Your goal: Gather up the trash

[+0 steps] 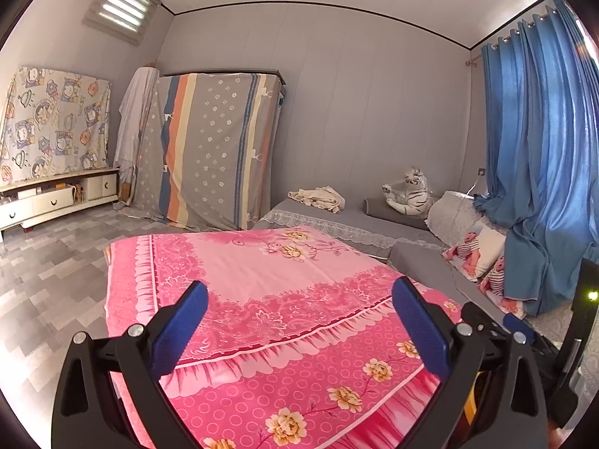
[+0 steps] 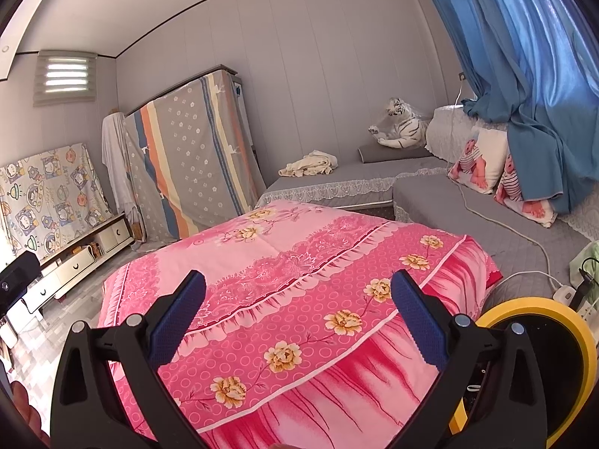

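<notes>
Far left: low cream cabinet, glossy and hard-edged, with a cartoon-print sheet hung limp above it. Next along, a striped sheet draped over something tall and boxy, folds falling to the tiled floor.

Centre: pink floral cloth spread smooth over a flat-topped counter, thin cotton by the look, hanging loose at the edges. Left gripper poised above it, jaws spread wide, nothing between the ribbed blue pads. Right gripper likewise: jaws fully apart, empty, over the near corner of the same cloth.

Trash: none to be seen on the cloth, floor or sofa in either view. Handling therefore only a guess: probably light, crumpled, easily crushed or slippery. Best pinched across the bulkiest fold, gently, with the pads closing squarely.

Further right: grey quilted sofa with lace trim, a rumpled cream cloth on its seat, soft and shapeless. Then a plush white tiger, furry, sitting upright on a grey bolster. Beside it, baby-print cushions leaning under a heavy, satiny blue curtain. White cable trailing across the seat. At the very right edge, a yellow-rimmed round thing, rigid and dark inside, possibly a bin; not clear enough to say.
</notes>
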`<state>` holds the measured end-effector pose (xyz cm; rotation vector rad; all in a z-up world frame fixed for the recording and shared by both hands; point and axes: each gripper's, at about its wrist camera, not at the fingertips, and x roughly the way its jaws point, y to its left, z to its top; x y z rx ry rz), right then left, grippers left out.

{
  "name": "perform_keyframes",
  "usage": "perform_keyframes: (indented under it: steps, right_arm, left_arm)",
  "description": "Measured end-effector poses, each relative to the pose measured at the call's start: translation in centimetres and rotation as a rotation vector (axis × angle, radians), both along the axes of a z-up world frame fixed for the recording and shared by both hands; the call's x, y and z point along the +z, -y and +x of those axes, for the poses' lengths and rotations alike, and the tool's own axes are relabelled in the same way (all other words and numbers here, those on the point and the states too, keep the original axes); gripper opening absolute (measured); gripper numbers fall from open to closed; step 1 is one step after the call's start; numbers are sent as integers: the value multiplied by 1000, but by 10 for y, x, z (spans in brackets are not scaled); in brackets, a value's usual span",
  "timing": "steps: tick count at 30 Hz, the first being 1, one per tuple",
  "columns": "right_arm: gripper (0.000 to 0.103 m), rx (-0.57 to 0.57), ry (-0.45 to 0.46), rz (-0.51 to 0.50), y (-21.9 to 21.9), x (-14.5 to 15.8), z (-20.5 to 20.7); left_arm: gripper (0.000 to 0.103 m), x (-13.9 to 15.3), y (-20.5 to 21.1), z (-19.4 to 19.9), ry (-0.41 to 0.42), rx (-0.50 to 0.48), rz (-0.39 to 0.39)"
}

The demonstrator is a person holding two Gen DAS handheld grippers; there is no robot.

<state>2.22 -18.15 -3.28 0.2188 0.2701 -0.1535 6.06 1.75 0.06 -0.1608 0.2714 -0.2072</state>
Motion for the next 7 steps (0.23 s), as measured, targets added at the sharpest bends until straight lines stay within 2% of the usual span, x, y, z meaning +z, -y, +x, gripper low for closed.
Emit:
perform_keyframes:
  steps: [7]
  right_arm:
    - [94, -1, -1, 2, -2, 0, -1]
  left_arm:
    - [95, -2, 0, 2, -12, 0, 0]
